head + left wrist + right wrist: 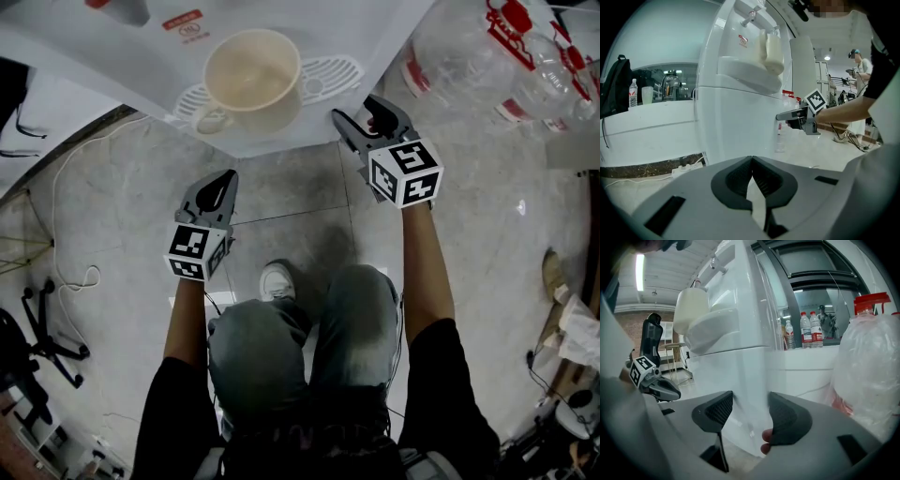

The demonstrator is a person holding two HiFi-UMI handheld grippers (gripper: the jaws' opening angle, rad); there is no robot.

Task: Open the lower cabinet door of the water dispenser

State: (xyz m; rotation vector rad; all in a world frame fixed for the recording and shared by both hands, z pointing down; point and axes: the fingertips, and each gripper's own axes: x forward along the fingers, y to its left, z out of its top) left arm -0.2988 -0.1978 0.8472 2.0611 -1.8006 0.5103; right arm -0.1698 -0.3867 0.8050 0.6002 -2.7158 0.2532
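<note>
The white water dispenser (112, 56) stands in front of me, a cream cup (253, 70) on its drip tray (330, 73). Its lower cabinet front (736, 126) fills the left gripper view below the tray. My right gripper (361, 111) is at the cabinet's right corner; in the right gripper view its jaws (750, 416) stand apart, with the white door edge (761, 380) between them and no pad clearly pressing on it. My left gripper (220, 180) hangs a short way in front of the cabinet, shut (752, 161) on nothing.
Large water jugs in plastic wrap (469, 56) stand just right of the dispenser, close to my right gripper. A power strip (686, 165) and a white cable (70, 216) lie on the floor at left. My shoe (277, 281) is below the cabinet. A black chair base (37, 328) sits at far left.
</note>
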